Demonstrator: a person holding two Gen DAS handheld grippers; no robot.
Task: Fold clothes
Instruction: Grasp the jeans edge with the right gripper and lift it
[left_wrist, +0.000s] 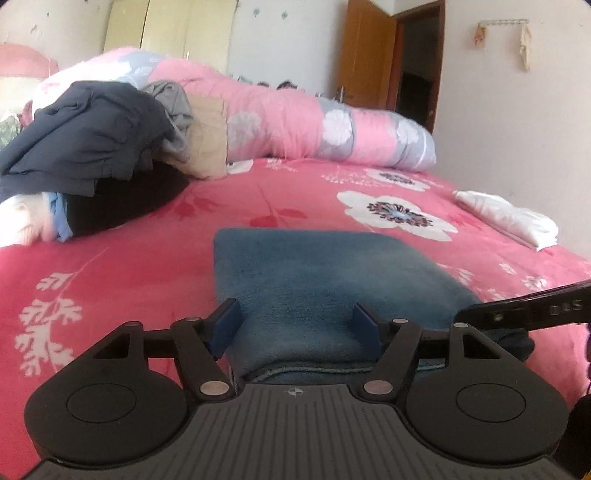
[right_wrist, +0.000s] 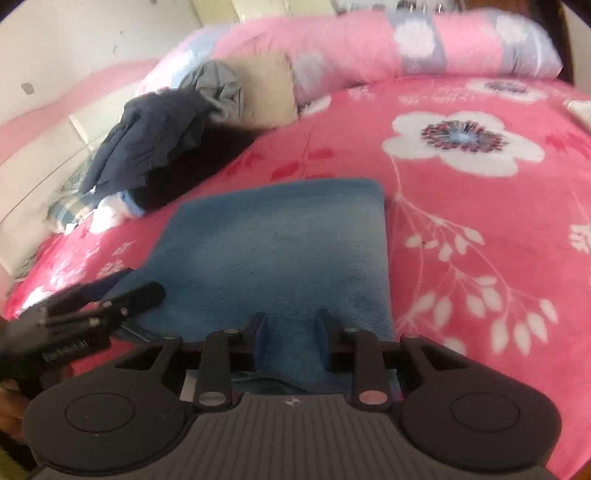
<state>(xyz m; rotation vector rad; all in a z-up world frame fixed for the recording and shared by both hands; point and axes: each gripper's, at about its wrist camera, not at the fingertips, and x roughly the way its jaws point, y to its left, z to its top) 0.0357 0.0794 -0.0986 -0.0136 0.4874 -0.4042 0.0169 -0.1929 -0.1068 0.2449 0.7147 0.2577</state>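
Over the blue garment (left_wrist: 332, 280), left gripper (left_wrist: 297, 325) gapes; right gripper (right_wrist: 291, 328) part-open, empty.

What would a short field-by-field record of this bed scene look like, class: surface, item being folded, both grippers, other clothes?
surface: pink floral bedspread
item being folded: blue towel, folded, flat
left gripper: open over towel's near edge
right gripper: narrow gap, over towel
unfolded pile: far left
folded white garment: far right
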